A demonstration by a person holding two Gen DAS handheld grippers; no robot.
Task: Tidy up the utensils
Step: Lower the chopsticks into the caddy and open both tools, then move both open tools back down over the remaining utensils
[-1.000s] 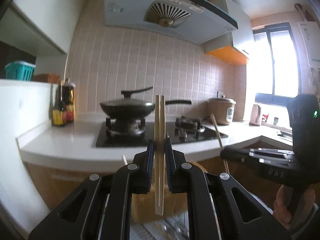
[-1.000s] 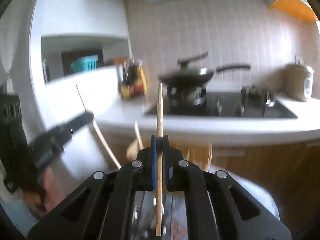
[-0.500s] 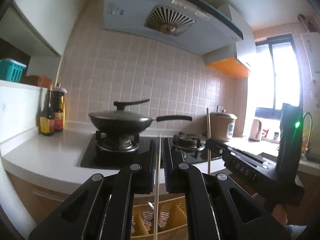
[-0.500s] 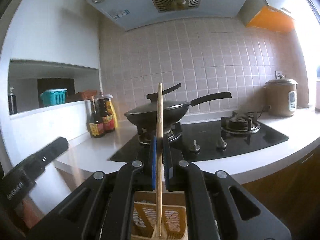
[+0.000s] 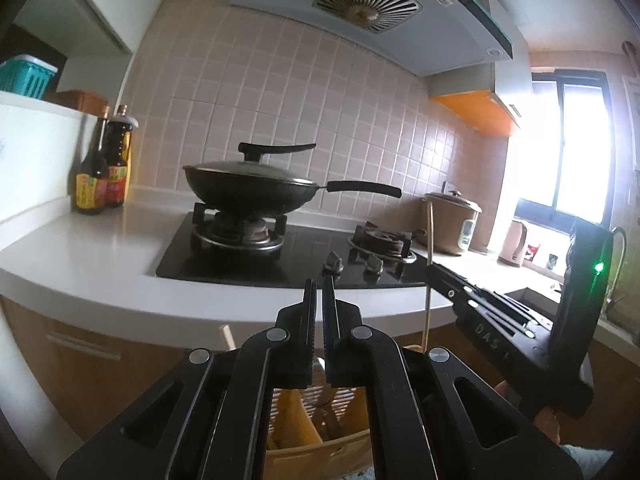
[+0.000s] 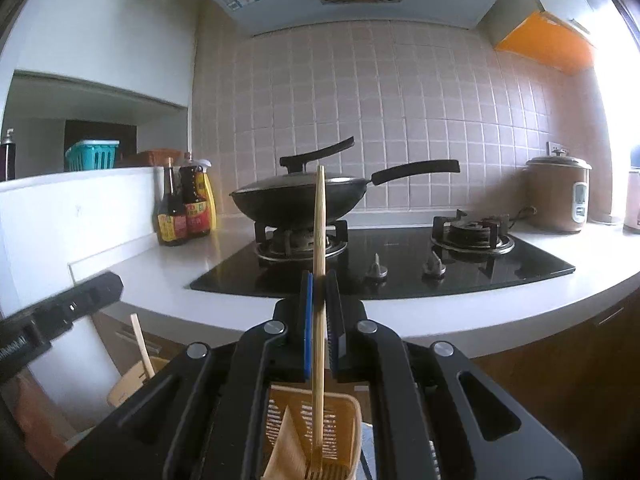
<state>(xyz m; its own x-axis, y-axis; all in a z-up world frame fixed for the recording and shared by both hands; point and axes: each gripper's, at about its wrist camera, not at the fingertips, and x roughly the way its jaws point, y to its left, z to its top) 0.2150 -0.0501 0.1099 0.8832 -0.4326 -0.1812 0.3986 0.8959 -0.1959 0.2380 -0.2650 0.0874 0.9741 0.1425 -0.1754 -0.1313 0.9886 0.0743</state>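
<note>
Chopstick [image 6: 319,280] was the thing in play for us: one pale wooden stick standing nearly upright, pinched between the blue pads of the right gripper [image 6: 319,280]. Its top end rose in front of the wok [image 6: 298,202] on the stove, and its lower end reached down into the yellow slotted utensil holder [image 6: 316,432] that sat right under the jaws. From the left wrist camera we could see that same chopstick [image 5: 429,264] as a thin vertical line, with the right gripper [image 5: 430,268] coming in from the right side.

Our left gripper [image 5: 319,292] had its jaws pressed together with nothing between them. It hung over the same yellow holder [image 5: 316,436], where a few handles showed through the gap, too dark to tell what they were. In the right wrist view the left gripper [image 6: 114,284] poked in from the left edge, with another wooden stick [image 6: 142,346] standing in a holder below it.

Behind all that were the white counter [image 6: 168,268], the black gas hob [image 6: 400,256], sauce bottles [image 6: 184,206] and a rice cooker [image 6: 560,196].
</note>
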